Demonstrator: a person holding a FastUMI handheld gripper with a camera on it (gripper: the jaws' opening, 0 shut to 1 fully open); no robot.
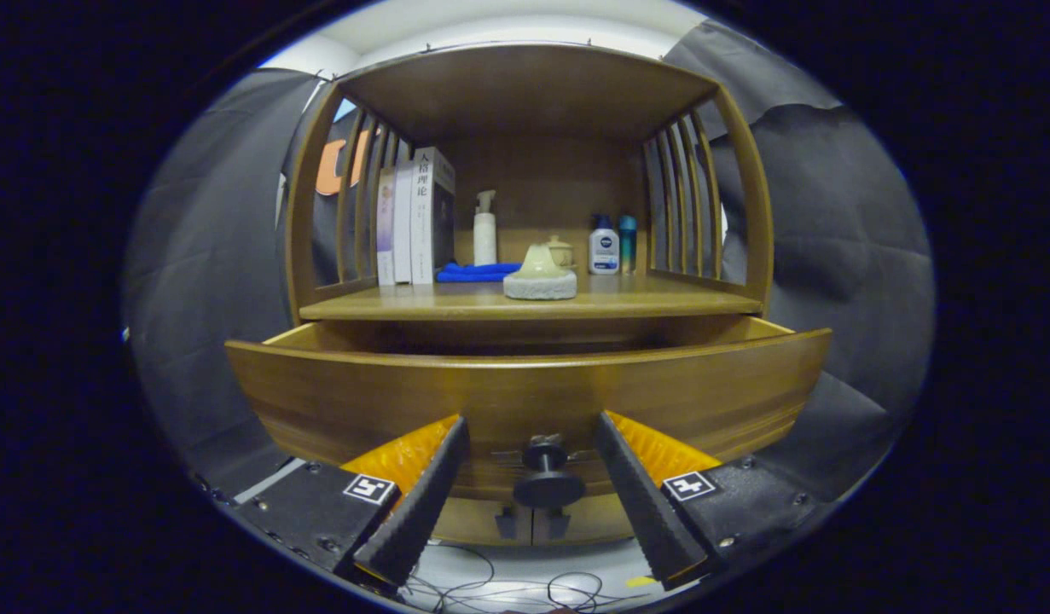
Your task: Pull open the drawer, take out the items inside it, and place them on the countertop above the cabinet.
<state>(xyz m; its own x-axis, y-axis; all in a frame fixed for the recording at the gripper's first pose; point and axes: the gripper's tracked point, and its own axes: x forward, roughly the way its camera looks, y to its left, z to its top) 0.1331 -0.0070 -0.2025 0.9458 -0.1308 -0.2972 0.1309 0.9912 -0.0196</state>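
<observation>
The wooden drawer (525,396) of the cabinet stands pulled out toward me, its front panel wide across the view. Its dark round knob (548,477) sits low on the front, between my two fingers without touching either. My gripper (533,443) is open, one fingertip (453,431) left of the knob and one (608,426) right of it. The drawer's inside is hidden behind the front panel. Above it lies the countertop (661,298), a wooden shelf surface under a wooden roof.
On the countertop stand books (418,217) at the left, a white spray bottle (485,228), a blue cloth (475,272), a pale round ornament (540,275), a small jar (560,251) and two bottles (612,244). Slatted sides flank the shelf. Cables (507,588) lie on the floor below.
</observation>
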